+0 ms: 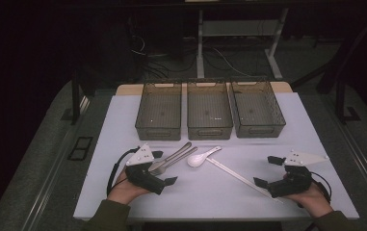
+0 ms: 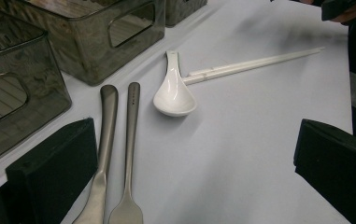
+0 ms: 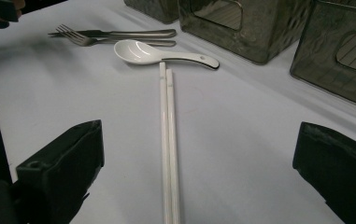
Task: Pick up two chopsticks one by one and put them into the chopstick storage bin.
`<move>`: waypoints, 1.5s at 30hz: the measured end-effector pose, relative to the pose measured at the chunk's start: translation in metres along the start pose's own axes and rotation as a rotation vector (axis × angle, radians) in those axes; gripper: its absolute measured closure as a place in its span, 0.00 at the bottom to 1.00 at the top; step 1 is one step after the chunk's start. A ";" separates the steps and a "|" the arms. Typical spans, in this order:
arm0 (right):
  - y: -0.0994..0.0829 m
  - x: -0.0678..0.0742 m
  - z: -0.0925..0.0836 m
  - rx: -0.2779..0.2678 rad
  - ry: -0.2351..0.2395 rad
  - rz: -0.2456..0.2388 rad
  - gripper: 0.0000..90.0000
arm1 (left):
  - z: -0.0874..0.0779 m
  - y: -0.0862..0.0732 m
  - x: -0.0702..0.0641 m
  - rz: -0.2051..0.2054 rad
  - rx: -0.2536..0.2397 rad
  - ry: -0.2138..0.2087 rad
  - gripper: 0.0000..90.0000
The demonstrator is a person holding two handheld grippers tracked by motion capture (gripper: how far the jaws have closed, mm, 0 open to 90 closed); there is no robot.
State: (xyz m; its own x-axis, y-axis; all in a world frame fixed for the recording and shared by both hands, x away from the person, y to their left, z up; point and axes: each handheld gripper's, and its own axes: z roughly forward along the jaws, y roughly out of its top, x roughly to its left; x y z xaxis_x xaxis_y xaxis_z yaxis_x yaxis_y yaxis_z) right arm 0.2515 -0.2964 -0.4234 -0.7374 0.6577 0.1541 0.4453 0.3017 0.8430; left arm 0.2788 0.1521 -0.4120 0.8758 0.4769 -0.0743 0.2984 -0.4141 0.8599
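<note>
The left gripper (image 1: 164,167) rests on the desk (image 1: 123,120) with its fingers (image 2: 54,168) wide apart, holding nothing; the metal knife (image 2: 102,154) and fork (image 2: 129,154) lie side by side between them. The right gripper (image 1: 268,171) also has its fingers (image 3: 63,163) spread and empty, astride the white chopsticks (image 3: 168,149). A white spoon (image 1: 201,157) lies at the chopsticks' far tips. Beyond stand three grey bins (image 1: 210,131) in a row.
</note>
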 end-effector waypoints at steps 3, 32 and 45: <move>0.000 -0.001 -0.002 0.000 -0.001 0.000 0.02 | 0.001 0.000 -0.001 0.000 0.000 0.000 0.00; 0.025 0.005 0.015 0.015 0.040 -0.029 0.02 | 0.003 -0.002 -0.003 0.009 -0.003 -0.006 0.00; 0.033 0.004 0.028 0.039 0.049 -0.027 0.02 | 0.003 -0.002 -0.003 0.009 -0.004 -0.002 0.00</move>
State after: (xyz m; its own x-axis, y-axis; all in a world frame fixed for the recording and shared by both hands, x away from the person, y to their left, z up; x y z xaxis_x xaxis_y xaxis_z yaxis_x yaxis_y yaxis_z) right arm 0.2769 -0.2644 -0.4094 -0.7732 0.6144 0.1573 0.4434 0.3464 0.8267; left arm 0.2768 0.1488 -0.4153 0.8793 0.4714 -0.0679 0.2892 -0.4154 0.8624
